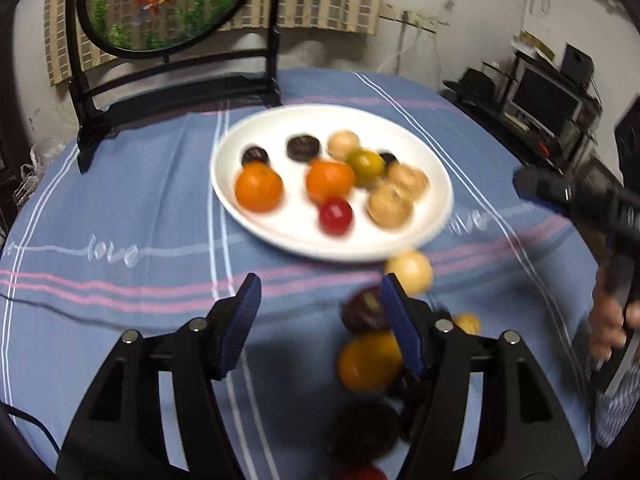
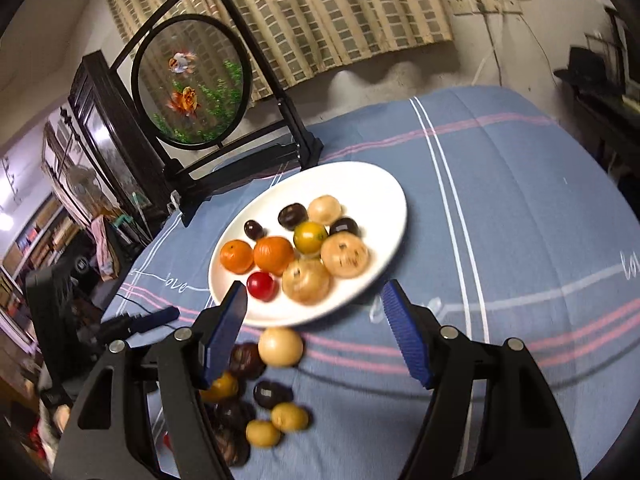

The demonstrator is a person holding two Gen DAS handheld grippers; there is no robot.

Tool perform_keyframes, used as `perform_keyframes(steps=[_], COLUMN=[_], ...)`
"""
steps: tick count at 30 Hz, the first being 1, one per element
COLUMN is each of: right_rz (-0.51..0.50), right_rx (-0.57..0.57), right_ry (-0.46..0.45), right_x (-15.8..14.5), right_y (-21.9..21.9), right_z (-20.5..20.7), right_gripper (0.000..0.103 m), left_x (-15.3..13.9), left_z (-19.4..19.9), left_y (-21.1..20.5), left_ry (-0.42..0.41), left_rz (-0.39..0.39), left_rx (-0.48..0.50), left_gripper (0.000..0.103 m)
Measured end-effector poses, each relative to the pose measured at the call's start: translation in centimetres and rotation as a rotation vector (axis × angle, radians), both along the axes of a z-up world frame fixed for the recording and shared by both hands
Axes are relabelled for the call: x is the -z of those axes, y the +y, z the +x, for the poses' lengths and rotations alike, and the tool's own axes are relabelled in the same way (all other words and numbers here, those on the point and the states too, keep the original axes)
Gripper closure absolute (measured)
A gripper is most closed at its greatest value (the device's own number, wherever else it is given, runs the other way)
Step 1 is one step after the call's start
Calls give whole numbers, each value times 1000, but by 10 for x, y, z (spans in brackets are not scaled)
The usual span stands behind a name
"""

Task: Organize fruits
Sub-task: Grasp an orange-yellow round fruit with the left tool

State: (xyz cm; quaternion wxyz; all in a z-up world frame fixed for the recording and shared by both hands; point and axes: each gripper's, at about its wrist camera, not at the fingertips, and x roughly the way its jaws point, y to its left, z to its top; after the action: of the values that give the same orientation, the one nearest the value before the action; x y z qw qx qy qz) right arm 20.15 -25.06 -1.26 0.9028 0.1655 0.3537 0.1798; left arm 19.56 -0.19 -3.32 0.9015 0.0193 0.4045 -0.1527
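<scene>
A white plate (image 1: 224, 184) (image 2: 384, 184) on the blue striped cloth holds two oranges (image 1: 259, 186), a red fruit (image 1: 336, 216), tan fruits (image 1: 390, 204) and dark ones. Loose fruit lies on the cloth in front of the plate: a pale ball (image 1: 410, 272) (image 2: 280, 346), dark fruits (image 1: 362, 312) (image 2: 270, 394), an orange-yellow one (image 1: 368, 360) and small yellow ones (image 2: 290, 416). My left gripper (image 1: 320, 284) stands open over bare cloth, left of the loose pile. My right gripper (image 2: 315, 288) is open, with nothing between its fingers, near the plate's front rim.
A black-framed round goldfish screen (image 1: 160, 0) (image 2: 192, 80) stands at the back of the table behind the plate. A hand (image 1: 608, 320) holds the right gripper at the table's right side. Shelves and electronics (image 1: 548, 96) stand beyond the table's edge.
</scene>
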Motion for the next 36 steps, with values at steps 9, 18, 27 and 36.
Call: perform_keyframes(steps=[9,18,27,36], right_rz=[22,18,21,24], right_rx=[2,8,5,-5], right_ry=[-3,15,2,8], right_x=[-3,-1,-2,-2], right_y=[-6,-8,-8,-7], right_z=[-15,-14,-17,-16], right_gripper=[31,31,31,31], left_x=[24,30,27,33], left_z=[-16,-11,-6,7], left_y=[-16,11,61,86], left_ry=[41,31,31,48], left_rz=[46,114,4,-31], left_rx=[61,-25,-159,-234], left_gripper=[37,30,35,50])
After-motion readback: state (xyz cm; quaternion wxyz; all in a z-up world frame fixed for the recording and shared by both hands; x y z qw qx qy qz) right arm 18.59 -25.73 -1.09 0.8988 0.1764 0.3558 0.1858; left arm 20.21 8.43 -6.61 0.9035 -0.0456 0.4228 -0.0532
